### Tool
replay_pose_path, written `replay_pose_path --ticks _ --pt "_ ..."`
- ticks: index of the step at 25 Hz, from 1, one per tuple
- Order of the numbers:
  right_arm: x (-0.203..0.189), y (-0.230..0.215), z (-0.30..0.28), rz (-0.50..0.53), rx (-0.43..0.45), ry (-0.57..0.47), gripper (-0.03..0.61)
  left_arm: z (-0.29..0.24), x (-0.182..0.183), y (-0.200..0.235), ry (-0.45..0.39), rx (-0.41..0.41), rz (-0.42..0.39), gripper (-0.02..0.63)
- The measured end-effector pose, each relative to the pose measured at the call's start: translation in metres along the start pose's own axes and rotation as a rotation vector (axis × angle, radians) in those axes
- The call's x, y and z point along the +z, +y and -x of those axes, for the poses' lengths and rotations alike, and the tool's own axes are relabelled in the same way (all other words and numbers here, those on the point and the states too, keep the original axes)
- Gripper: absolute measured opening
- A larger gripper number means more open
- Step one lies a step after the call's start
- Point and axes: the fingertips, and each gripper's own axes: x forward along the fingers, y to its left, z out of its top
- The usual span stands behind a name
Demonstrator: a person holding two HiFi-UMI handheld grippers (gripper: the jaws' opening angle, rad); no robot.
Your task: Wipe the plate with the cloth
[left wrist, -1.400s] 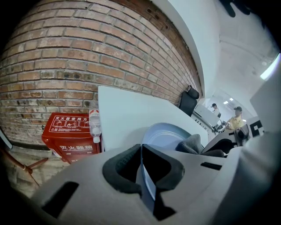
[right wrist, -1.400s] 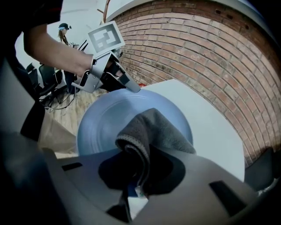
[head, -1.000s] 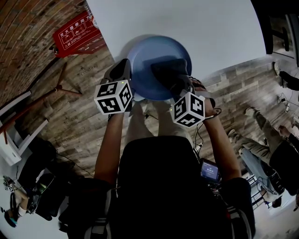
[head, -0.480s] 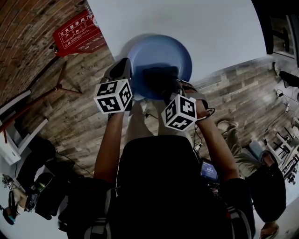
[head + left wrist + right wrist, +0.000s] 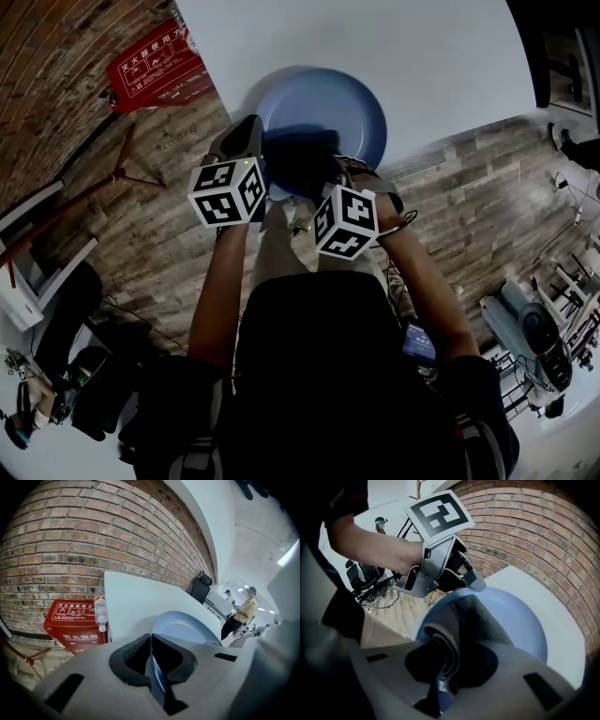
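A blue plate [image 5: 352, 103] lies at the near edge of the white table [image 5: 375, 37]. My left gripper [image 5: 255, 145] is shut on the plate's left rim; in the left gripper view the rim [image 5: 151, 663] runs edge-on between the dark pads, with the plate [image 5: 185, 627] beyond. My right gripper [image 5: 323, 178] is shut on a dark grey cloth [image 5: 298, 155] that rests on the near-left part of the plate. In the right gripper view the cloth [image 5: 476, 616] spreads from the jaws over the plate [image 5: 520, 620], and the left gripper [image 5: 480, 585] holds the far rim.
A red box [image 5: 155, 67] stands on the wooden floor left of the table, with a bottle [image 5: 99, 613] beside it against the brick wall [image 5: 70, 541]. Chairs and equipment [image 5: 534, 328] stand on the floor at the right. A person [image 5: 241, 613] stands far off.
My right gripper has dragged the cloth leftward and toward me across the plate, from its middle to its near-left part. The left gripper has stayed on the rim.
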Motion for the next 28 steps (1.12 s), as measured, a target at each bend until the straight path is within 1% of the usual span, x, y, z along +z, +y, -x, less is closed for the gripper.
replay_pose_path --ticks 9,13,16,23,28 --pt "0.017 -0.015 -0.009 -0.011 -0.03 -0.014 0.058 0.0 0.0 0.001 0.005 -0.01 0.0 0.029" --pt "0.019 -0.022 -0.011 -0.016 -0.035 -0.014 0.058 -0.001 0.0 0.002 0.008 -0.015 0.0 0.029" --pt "0.018 -0.028 -0.011 -0.038 -0.046 -0.018 0.058 -0.002 0.001 0.002 0.007 -0.015 0.002 0.029" --pt "0.017 -0.046 -0.009 -0.063 -0.093 -0.021 0.058 -0.001 0.001 0.001 0.01 -0.026 0.004 0.029" --pt "0.011 -0.065 -0.005 -0.095 -0.143 -0.02 0.058 0.0 -0.001 -0.004 0.016 -0.029 -0.009 0.029"
